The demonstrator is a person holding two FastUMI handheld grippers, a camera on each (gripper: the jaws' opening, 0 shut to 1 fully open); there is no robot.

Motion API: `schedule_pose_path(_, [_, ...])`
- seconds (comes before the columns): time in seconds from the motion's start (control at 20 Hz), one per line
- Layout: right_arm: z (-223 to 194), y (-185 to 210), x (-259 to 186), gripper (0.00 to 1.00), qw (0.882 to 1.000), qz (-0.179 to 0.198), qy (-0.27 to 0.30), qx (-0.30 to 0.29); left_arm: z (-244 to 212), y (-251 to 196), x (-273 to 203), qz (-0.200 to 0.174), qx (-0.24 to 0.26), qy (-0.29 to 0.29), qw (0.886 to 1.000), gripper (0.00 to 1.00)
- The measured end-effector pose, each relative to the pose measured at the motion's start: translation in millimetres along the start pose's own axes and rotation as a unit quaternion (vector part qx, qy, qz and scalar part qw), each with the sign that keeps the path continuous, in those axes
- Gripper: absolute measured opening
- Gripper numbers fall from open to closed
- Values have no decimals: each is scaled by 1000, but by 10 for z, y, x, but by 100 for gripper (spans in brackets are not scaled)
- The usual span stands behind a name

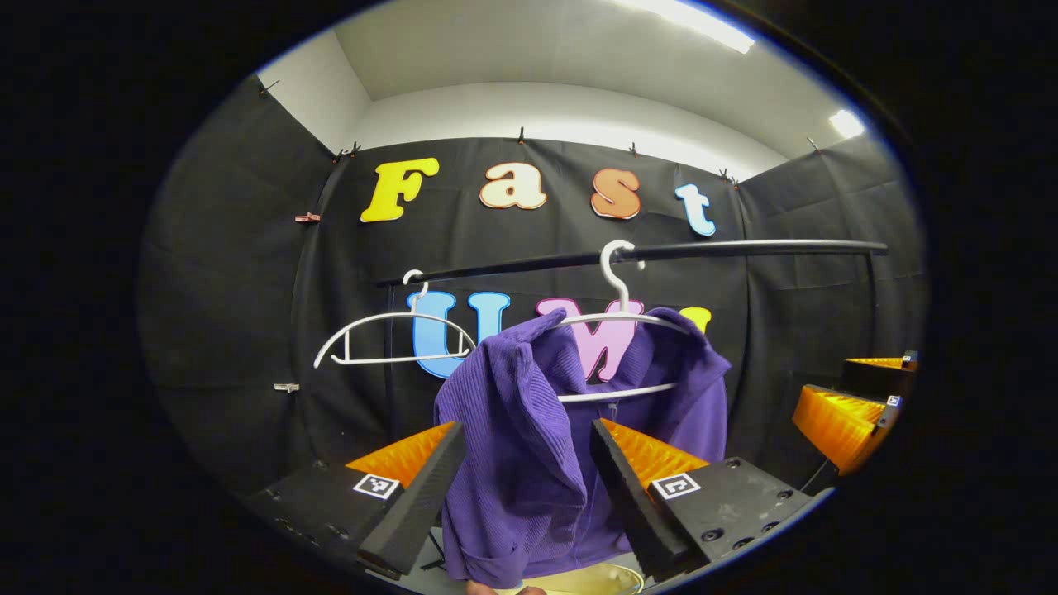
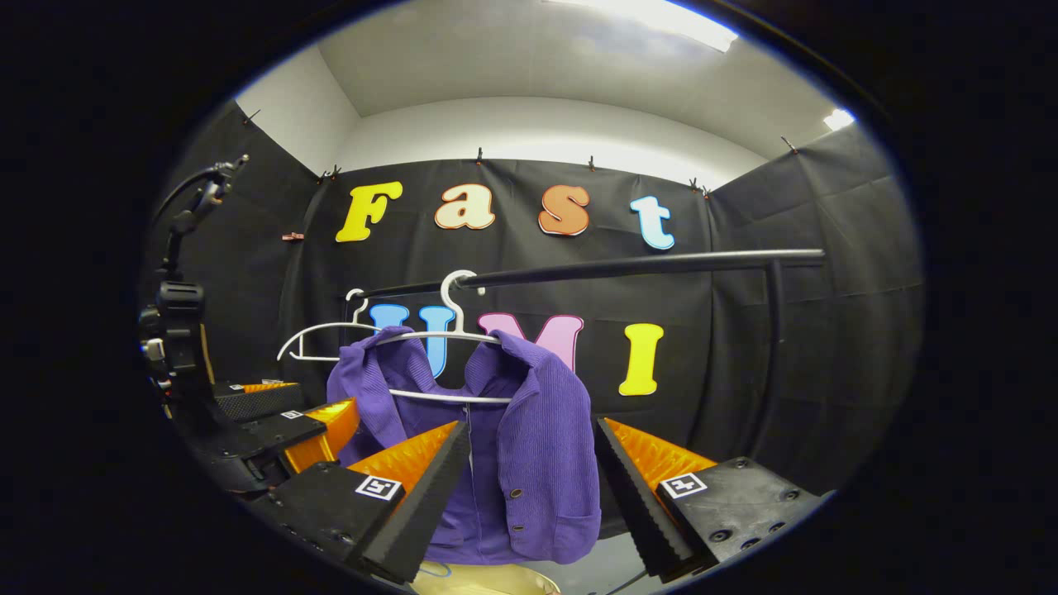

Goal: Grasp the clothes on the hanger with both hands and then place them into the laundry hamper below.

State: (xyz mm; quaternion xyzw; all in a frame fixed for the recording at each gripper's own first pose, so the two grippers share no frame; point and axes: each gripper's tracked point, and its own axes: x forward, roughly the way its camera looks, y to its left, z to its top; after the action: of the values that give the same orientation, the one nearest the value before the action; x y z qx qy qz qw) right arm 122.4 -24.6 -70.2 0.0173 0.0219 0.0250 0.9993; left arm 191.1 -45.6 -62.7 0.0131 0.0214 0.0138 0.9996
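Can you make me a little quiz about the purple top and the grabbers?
1. True or false: the purple top hangs on a white hanger.
2. How many white hangers are on the rail?
3. Is the left gripper A) open or B) shut on the top?

Key: 1 true. 2 two; the empty hanger hangs beside the full one. 3 A; the right gripper is open too.

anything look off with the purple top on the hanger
The purple top hangs lopsided on its white hanger: one shoulder rides up over the end of the hanger while the front droops open. The second hanger beside it is bare.
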Motion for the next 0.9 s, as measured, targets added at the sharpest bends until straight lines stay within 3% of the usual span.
schedule_pose_path(0.2, [-240,106,608,98,999,28,2,34,-254,-45,463,15,13,21,1000,95])
schedule_pose_path(0.45, [-578,201,1300,98,998,52,4,43,-376,-173,824,15,11,19,1000,89])
schedule_pose_path(0.55, [-704,260,1553,97,997,63,4,54,-402,-115,930,30,13,19,999,82])
schedule_pose_path(0.6, [-796,271,1656,97,996,67,9,61,-412,-82,977,35,11,19,999,67])
schedule_pose_path(0.75, [-949,361,1763,53,988,103,34,110,-419,51,1042,48,1,10,999,24])
schedule_pose_path(0.8, [-1045,290,1780,30,985,96,53,133,-443,57,1068,43,-4,16,999,10])
schedule_pose_path(0.85, [-1048,304,1797,7,980,111,59,153,-447,52,1095,36,-10,17,999,7])
schedule_pose_path(0.9, [-1033,331,1794,6,974,130,63,174,-443,58,1086,32,-11,19,999,5])
